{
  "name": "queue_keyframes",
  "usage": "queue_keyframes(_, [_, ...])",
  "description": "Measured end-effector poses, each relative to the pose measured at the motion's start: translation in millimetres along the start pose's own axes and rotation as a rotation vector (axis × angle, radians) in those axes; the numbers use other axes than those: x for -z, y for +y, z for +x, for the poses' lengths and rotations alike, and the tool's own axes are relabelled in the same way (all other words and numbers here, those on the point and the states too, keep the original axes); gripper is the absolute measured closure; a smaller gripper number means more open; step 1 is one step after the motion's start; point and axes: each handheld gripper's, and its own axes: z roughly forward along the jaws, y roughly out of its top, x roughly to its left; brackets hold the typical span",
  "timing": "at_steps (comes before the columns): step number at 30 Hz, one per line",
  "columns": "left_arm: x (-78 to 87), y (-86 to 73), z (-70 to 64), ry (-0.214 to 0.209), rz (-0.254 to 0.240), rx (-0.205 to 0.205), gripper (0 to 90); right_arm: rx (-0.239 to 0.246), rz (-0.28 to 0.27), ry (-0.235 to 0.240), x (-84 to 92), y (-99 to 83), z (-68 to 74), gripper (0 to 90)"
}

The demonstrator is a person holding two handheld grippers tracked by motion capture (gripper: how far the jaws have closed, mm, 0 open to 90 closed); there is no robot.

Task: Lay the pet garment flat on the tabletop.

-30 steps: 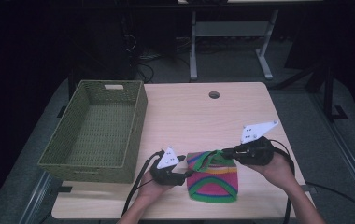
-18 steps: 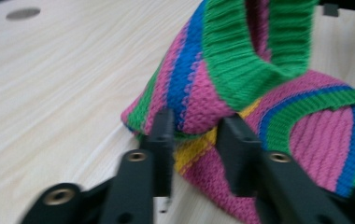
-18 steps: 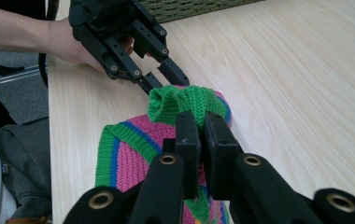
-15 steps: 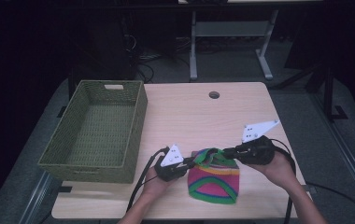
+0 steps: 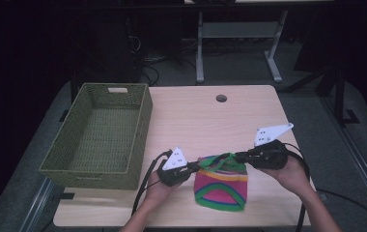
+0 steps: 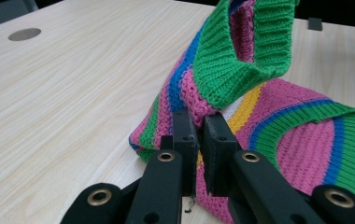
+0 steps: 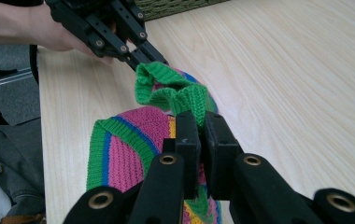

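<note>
The striped knitted hat [image 5: 220, 186], a soft wool piece in pink, green, blue and yellow bands, lies at the near edge of the pale wooden table [image 5: 196, 121], just right of the centre line, and its green ribbed rim is now pulled up off the surface between my two tools. To the left stands the olive woven rectangular basket [image 5: 97, 137], well apart from the hat and with nothing in it that I can see.

What has changed is on my left side. A second ago the left gripper [image 5: 194, 167] stood open just beside the hat's left corner; its jaws have just been closing, and in the left gripper view [image 6: 196, 126] they are now clenched on a fold of pink and blue knit at the rim. The right gripper [image 5: 239, 156] was already clamped on the green rim and remains so: in the right gripper view [image 7: 198, 127] its black pads pinch the ribbing tightly. Compared with the picture from a second ago, the rim has gone from lying flat to standing up as a taut ridge between the two grips.

My reading is that I now have both corners secured, so the hat can be lifted as one piece. The basket on the left looks like the destination. Since the crown still rests on the table, it will likely drag or swing once I raise it.
</note>
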Motion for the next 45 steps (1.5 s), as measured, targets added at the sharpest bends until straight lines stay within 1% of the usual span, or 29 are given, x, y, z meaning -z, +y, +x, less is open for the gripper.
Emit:
queue_keyframes(3, [3.1, 1.5, -0.3, 0.001, -0.005, 0.002, 84.9, -0.005, 0.004, -0.002, -0.2, -0.2, -0.9, 85.1])
queue_keyframes(5, [6.7, 3.3, -1.3, 0.002, -0.004, 0.005, 85.1, -0.009, 0.003, 0.000, -0.9, -0.4, -2.7, 85.1])
queue_keyframes(6, [10.5, 5.3, -1.4, 0.006, -0.004, 0.000, 85.1, -0.015, 0.004, 0.004, -1.1, -0.4, -3.6, 85.1])
queue_keyframes(7, [10.5, 5.3, -1.4, 0.006, -0.004, 0.000, 85.1, -0.013, 0.002, 0.005, -1.2, -0.2, -3.9, 85.1])
queue_keyframes(9, [15.8, 8.4, -2.0, 0.011, -0.013, 0.008, 85.2, -0.009, 0.000, 0.005, -1.5, 0.7, -3.8, 85.1])
queue_keyframes(11, [17.6, 9.6, -2.0, 0.016, -0.009, 0.006, 85.1, -0.001, 0.002, 0.004, -1.6, 1.5, -3.3, 85.1])
queue_keyframes(12, [20.7, 11.9, -1.6, 0.016, -0.010, 0.013, 85.1, 0.000, 0.002, 0.001, -1.5, 2.0, -2.7, 85.1])
queue_keyframes(15, [23.8, 14.7, -0.5, 0.022, -0.017, 0.018, 85.1, -0.001, -0.002, -0.002, -0.1, 2.8, -2.3, 85.1])
queue_keyframes(20, [27.2, 19.6, 1.4, 0.034, -0.009, 0.013, 85.2, 0.001, 0.001, -0.003, 2.0, 5.1, -2.9, 85.1])
queue_keyframes(22, [29.5, 24.9, 3.9, 0.042, -0.018, 0.015, 85.3, 0.004, -0.003, -0.005, 3.7, 7.1, -3.0, 85.1])
queue_keyframes(25, [29.3, 29.3, 6.6, 0.044, -0.014, 0.011, 85.4, 0.005, -0.005, -0.009, 4.2, 7.8, -3.8, 85.1])
queue_keyframes(26, [29.1, 30.6, 7.6, 0.049, -0.011, 0.007, 85.4, -0.001, -0.002, -0.008, 4.5, 8.0, -4.1, 85.1])
queue_keyframes(28, [27.8, 34.0, 10.5, 0.055, -0.010, 0.006, 85.4, 0.004, -0.003, -0.008, 4.1, 7.7, -5.0, 85.1])
queue_keyframes(32, [21.8, 40.2, 16.4, 0.058, 0.004, 0.012, 85.4, 0.004, 0.003, -0.005, 3.9, 6.8, -7.5, 85.1])
queue_keyframes(34, [20.4, 41.4, 17.9, 0.057, 0.006, 0.016, 85.4, -0.005, 0.003, -0.003, 3.5, 6.4, -9.2, 85.0])
queue_keyframes(36, [17.7, 42.5, 22.0, 0.054, 0.004, 0.027, 85.4, -0.005, 0.004, 0.000, 3.3, 6.3, -10.1, 85.0])
queue_keyframes(37, [14.9, 42.2, 25.5, 0.055, 0.014, 0.040, 85.4, -0.007, 0.013, -0.003, 2.5, 6.2, -12.7, 85.0])
queue_keyframes(39, [13.4, 41.7, 27.1, 0.057, 0.020, 0.040, 85.4, -0.007, 0.020, -0.001, 2.2, 6.2, -13.7, 85.0])
queue_keyframes(42, [8.7, 39.6, 30.2, 0.056, 0.036, 0.054, 85.4, -0.004, 0.040, -0.003, -1.3, 6.3, -16.9, 85.0])
queue_keyframes(43, [7.7, 39.3, 30.8, 0.058, 0.038, 0.056, 85.4, -0.011, 0.045, -0.003, -2.0, 6.6, -17.8, 85.0])
queue_keyframes(45, [5.9, 39.1, 32.7, 0.057, 0.039, 0.065, 85.4, -0.013, 0.044, -0.003, -3.3, 7.0, -21.4, 85.0])
